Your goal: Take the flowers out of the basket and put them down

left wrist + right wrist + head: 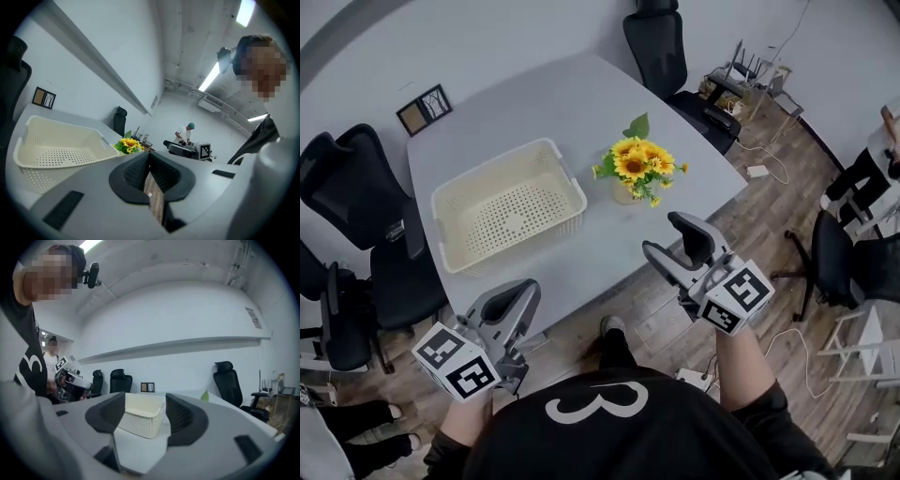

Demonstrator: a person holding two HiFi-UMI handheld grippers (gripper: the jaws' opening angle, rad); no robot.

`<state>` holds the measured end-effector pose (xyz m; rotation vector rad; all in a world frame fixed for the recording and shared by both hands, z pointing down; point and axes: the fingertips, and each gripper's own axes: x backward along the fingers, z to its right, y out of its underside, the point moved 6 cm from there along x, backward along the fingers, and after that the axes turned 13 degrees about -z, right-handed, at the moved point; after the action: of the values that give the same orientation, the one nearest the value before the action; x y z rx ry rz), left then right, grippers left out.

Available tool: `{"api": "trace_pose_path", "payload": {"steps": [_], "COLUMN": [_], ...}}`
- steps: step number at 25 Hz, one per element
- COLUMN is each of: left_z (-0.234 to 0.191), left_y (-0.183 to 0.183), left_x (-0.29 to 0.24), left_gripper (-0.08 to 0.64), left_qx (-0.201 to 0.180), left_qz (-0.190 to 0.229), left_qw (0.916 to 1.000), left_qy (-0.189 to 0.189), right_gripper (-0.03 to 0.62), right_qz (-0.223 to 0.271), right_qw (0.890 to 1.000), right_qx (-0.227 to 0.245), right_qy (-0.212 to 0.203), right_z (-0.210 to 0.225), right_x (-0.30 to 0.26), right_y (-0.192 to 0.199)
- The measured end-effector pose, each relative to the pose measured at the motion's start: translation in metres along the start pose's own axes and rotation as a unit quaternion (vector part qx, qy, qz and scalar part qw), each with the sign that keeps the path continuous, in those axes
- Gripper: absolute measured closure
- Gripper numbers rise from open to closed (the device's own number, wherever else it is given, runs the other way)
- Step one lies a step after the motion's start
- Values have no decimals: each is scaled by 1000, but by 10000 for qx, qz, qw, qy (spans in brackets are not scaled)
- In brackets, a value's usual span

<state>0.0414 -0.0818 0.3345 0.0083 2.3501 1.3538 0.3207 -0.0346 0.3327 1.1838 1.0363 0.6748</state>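
Sunflower bunch [638, 167] near the counter's [534, 103] right corner, outside the basket [508, 203]: probably light, floppy; pinch its stems. Left tool [514, 305] pressed together, right tool [674, 240] spread, empty.

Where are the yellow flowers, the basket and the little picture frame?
flowers [639, 164]: head view, on the yellow blooms.
basket [506, 217]: head view, on its holed bottom.
picture frame [424, 109]: head view, on its middle.

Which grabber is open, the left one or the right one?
The right gripper: its jaws stand apart, holding nothing. The left gripper has its jaws pressed together.
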Motion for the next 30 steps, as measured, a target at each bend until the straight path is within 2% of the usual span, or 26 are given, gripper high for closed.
{"api": "trace_pose_path", "payload": {"steps": [2, 5, 6, 9, 12, 15, 22, 30], "left_z": [15, 35, 40, 54, 69, 79, 86, 98], "left_y": [8, 19, 23, 35, 45, 54, 80, 83], "left_x": [16, 39, 46, 63, 74, 81, 94, 104], "left_gripper": [548, 548, 548, 548, 548, 548, 548, 548], "left_qx": [-87, -178, -188, -172, -233, -340, -300, -538], "left_qz": [41, 130, 155, 173, 161, 168, 92, 41], "left_qw": [9999, 9997, 9997, 9996, 9993, 9989, 9992, 9983], "left_qy": [44, 82, 91, 149, 226, 267, 266, 232], "right_gripper": [354, 513, 547, 583, 584, 584, 584, 586], "right_qz": [87, 233, 277, 328, 177, -11, -439, -202], "right_qw": [9996, 9979, 9968, 9920, 9861, 9814, 9754, 9763], "right_qx": [-10, -53, -70, -53, -94, -204, -243, -550], "right_qy": [-260, -610, -746, -1221, -1649, -1907, -2145, -2084], "right_z": [-35, -84, -99, -140, -171, -191, -228, -233], "right_x": [10, 26, 31, 43, 53, 57, 54, 63], "right_y": [-5, -11, -12, -14, -11, -5, 19, 14]}}
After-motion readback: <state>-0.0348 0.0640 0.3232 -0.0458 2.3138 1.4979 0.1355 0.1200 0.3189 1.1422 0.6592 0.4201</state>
